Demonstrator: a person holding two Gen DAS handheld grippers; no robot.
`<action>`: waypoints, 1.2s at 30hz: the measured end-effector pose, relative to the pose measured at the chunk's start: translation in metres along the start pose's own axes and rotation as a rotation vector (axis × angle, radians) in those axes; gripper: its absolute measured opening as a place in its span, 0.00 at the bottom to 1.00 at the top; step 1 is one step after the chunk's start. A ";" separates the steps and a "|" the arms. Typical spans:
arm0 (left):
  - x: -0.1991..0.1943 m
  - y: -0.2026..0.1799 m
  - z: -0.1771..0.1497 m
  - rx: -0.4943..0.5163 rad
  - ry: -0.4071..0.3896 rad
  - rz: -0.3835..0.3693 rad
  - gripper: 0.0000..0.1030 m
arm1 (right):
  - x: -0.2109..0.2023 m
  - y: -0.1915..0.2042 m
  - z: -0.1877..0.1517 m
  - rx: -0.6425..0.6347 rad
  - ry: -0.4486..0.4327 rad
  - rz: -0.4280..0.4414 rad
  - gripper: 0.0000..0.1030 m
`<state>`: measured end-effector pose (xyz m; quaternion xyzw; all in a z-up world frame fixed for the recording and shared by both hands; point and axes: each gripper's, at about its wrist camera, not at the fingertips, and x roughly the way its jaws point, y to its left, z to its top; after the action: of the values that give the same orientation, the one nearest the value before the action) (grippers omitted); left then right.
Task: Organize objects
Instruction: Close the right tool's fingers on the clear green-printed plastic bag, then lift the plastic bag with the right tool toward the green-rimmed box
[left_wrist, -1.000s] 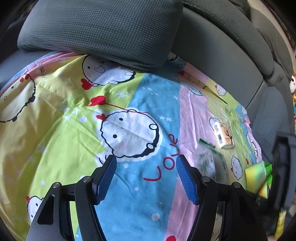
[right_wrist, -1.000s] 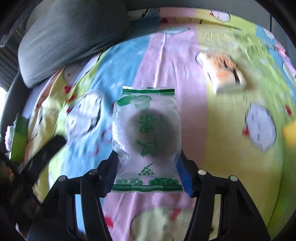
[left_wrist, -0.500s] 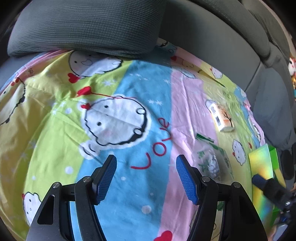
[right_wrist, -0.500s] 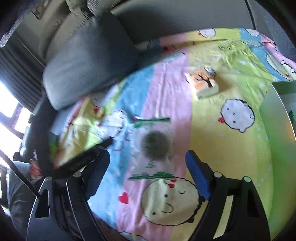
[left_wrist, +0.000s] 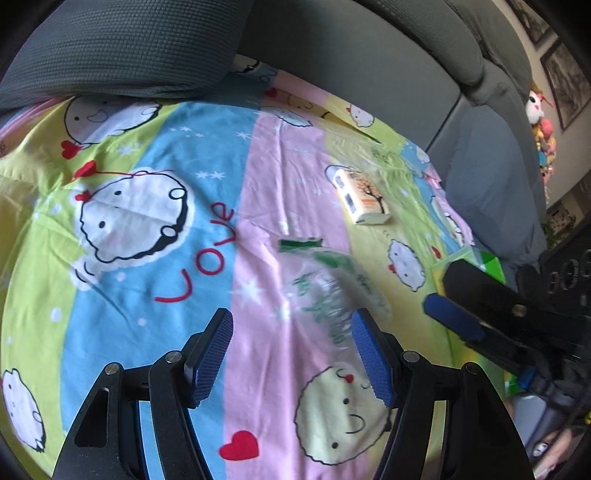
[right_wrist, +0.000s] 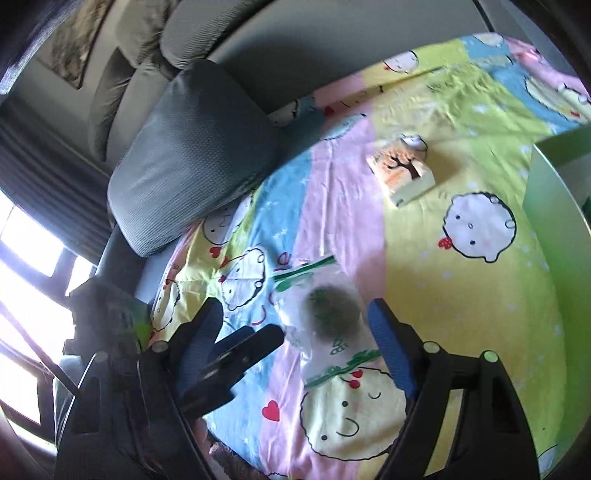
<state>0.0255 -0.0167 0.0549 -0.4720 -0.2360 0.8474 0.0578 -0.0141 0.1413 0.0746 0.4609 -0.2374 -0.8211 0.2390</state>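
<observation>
Packet: a clear plastic packet with green printing and a dark round cake inside (right_wrist: 325, 321) lies flat on the pink stripe of the cartoon-print bedsheet (left_wrist: 122, 280) spread over the grey sofa; nothing grips it.
Right gripper (right_wrist: 295, 325): fingers spread wide and empty, hanging above the packet with a blue pad to each side of it.
Left gripper (left_wrist: 291, 362): fingers open about as wide, holding nothing, over the sheet just beside the packet's near end.
Other items: a small cream box with an orange tree picture (right_wrist: 400, 171) sits well apart on the yellow stripe; a green open box (right_wrist: 554, 206) stands at the right edge, probably the place to put things.
Risk, packet: the film looks thin and slippery; a pinch on the loose edge alone could let the cake slide or the film crumple.
Risk, sheet: the cloth is soft and creased, so fingers closing low could snag a fold and drag the sheet along.
Risk, collision: the two grippers are near each other over the same spot; both reaching in could knock fingers together.
Risk, view: the packet is blurred in the left wrist camera, so its edge is hard to judge from there.
</observation>
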 end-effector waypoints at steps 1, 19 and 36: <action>-0.002 -0.001 0.000 -0.002 -0.003 -0.016 0.66 | 0.002 -0.003 0.000 0.015 0.006 -0.003 0.75; 0.031 -0.012 -0.011 -0.021 0.054 -0.065 0.66 | 0.049 -0.017 0.008 0.032 0.138 -0.040 0.71; -0.003 -0.037 -0.015 0.126 -0.062 -0.094 0.48 | 0.032 -0.004 -0.005 0.014 0.094 0.008 0.60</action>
<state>0.0349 0.0197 0.0677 -0.4293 -0.2058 0.8711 0.1200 -0.0255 0.1241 0.0493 0.4996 -0.2333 -0.7959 0.2501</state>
